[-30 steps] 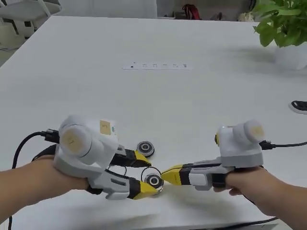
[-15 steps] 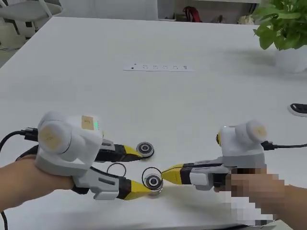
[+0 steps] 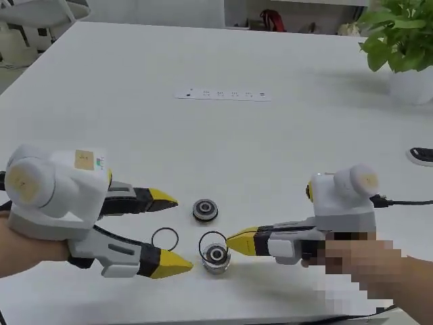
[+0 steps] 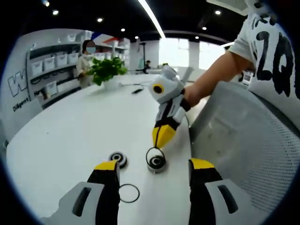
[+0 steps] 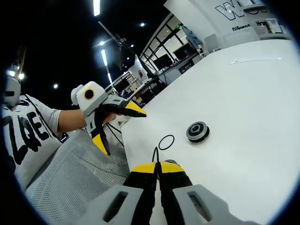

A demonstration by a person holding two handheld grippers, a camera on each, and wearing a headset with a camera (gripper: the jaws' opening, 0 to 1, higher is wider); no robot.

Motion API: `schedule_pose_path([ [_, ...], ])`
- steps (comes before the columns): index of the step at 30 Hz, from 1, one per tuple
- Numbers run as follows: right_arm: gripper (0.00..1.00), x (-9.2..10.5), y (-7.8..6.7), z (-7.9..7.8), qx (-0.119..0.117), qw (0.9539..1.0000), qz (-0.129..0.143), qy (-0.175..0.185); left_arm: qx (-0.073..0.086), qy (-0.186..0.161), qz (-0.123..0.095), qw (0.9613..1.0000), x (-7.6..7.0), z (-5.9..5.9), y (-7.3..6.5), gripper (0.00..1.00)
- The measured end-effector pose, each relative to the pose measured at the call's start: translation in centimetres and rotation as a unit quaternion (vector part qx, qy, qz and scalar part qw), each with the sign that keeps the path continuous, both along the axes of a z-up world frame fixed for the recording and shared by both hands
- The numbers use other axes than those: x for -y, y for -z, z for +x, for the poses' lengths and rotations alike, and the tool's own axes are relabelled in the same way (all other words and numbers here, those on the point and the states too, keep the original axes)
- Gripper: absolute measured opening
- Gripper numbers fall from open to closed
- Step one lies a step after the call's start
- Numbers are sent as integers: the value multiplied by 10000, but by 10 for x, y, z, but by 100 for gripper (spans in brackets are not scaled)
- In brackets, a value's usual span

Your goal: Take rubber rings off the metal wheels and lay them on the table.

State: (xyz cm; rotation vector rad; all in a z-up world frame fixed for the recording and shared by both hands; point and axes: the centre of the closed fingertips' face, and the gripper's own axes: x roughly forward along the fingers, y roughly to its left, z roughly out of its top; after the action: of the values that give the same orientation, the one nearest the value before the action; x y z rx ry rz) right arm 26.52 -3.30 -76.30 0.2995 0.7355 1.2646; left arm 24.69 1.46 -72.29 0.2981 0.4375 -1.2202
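- My right gripper [image 3: 233, 242] had its jaws pinched shut on the rubber ring [image 3: 212, 239]. The ring stood half off the near metal wheel [image 3: 216, 256], just left of the jaw tips.
- My left gripper [image 3: 170, 231] held its jaws wide apart and empty, with the loose ring [image 3: 164, 238] lying flat on the surface [image 3: 270, 156] between them.
- The near metal wheel lay just right of my left jaws, so I judged that hand best placed to steady it.
- Farther off, the second wheel [image 3: 205, 210] lay clear of both grippers.
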Motion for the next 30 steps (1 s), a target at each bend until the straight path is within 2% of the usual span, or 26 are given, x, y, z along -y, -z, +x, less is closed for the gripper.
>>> schedule_pose_path([
  [19,0,-17,-19,10,79,9998,163,-85,127,-273,-19,9995,-28,3,-9,71],
  [30,0,-30,-25,15,92,9996,187,-184,148,-448,53,9989,-45,4,-8,74],
])
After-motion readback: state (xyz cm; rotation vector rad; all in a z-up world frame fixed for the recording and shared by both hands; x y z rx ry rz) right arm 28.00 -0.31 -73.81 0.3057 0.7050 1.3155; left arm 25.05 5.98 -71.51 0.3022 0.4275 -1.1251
